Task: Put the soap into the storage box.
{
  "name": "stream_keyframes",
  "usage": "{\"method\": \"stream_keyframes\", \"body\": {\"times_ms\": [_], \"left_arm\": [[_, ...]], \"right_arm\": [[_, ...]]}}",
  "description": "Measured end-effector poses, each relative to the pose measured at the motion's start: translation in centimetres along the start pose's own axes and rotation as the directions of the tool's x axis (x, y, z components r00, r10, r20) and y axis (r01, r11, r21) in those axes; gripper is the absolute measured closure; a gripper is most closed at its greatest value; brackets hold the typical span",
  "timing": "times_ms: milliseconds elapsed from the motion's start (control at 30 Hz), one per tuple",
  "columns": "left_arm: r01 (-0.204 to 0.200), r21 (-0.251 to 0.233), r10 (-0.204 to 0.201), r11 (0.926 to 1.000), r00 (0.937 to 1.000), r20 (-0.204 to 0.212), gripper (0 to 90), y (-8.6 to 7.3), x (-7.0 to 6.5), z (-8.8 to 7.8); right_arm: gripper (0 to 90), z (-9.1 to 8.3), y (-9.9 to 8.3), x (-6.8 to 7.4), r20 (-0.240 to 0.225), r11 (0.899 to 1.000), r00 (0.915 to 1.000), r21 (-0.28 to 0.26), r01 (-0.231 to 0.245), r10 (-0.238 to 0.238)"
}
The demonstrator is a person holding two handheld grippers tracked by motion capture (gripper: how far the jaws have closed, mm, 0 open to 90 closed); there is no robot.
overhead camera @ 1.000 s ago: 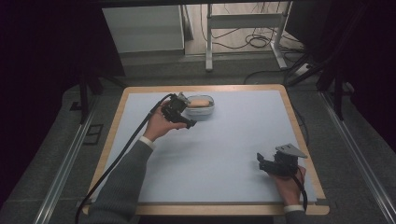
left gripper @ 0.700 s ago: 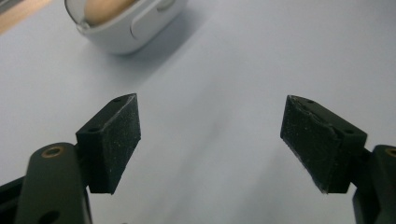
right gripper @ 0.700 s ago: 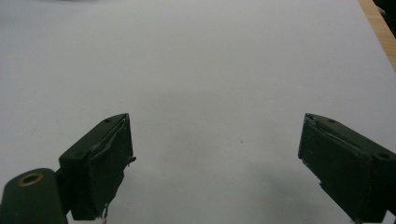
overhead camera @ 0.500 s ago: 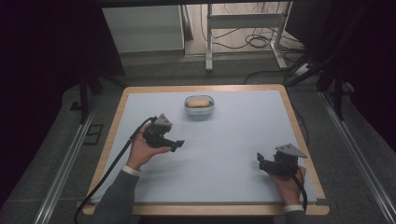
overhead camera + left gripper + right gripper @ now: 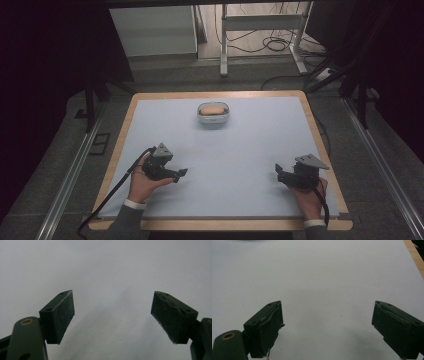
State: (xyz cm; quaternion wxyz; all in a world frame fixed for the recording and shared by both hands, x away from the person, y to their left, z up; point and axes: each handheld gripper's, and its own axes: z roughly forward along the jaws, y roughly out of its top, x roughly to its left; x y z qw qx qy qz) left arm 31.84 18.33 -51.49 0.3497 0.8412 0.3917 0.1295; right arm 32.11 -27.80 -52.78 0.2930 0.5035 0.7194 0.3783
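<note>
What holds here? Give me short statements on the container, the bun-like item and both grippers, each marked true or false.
1. The white container sits near the table's far edge. True.
2. The orange bun-like item lies inside the container. True.
3. The left gripper holds the item. False: its fingers are open with nothing between them.
4. The right gripper is shut. False: its fingers stand wide apart.
5. The container touches the left gripper. False: they are well apart.

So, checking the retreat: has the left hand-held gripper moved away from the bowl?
Yes: the left hand-held gripper has pulled back from the bowl toward the table's near edge.
</note>
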Motion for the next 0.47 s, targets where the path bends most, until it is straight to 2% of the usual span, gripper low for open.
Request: {"method": "stream_keyframes", "body": {"times_ms": [100,367,467], "left_arm": [[0.001,0.003,-0.001,1.0000,0.9999,-0.014,19.3,-0.19,0.17,-0.01],[0.021,-0.003,-0.021,0.9998,0.9998,0.001,18.9,-0.51,0.58,-0.05],[0.030,-0.006,-0.030,0.9995,0.9995,-0.006,18.8,-0.60,0.80,-0.06]], "right_arm": [[10.0,-0.01,0.00,0.00,-0.005,1.000,1.0000,-0.001,0.001,-0.001],[10.0,-0.12,-0.02,-0.06,-0.012,1.000,0.9999,-0.008,-0.004,0.004],[10.0,-0.13,-0.02,-0.13,-0.021,1.000,0.9998,-0.010,-0.006,0.006]]}}
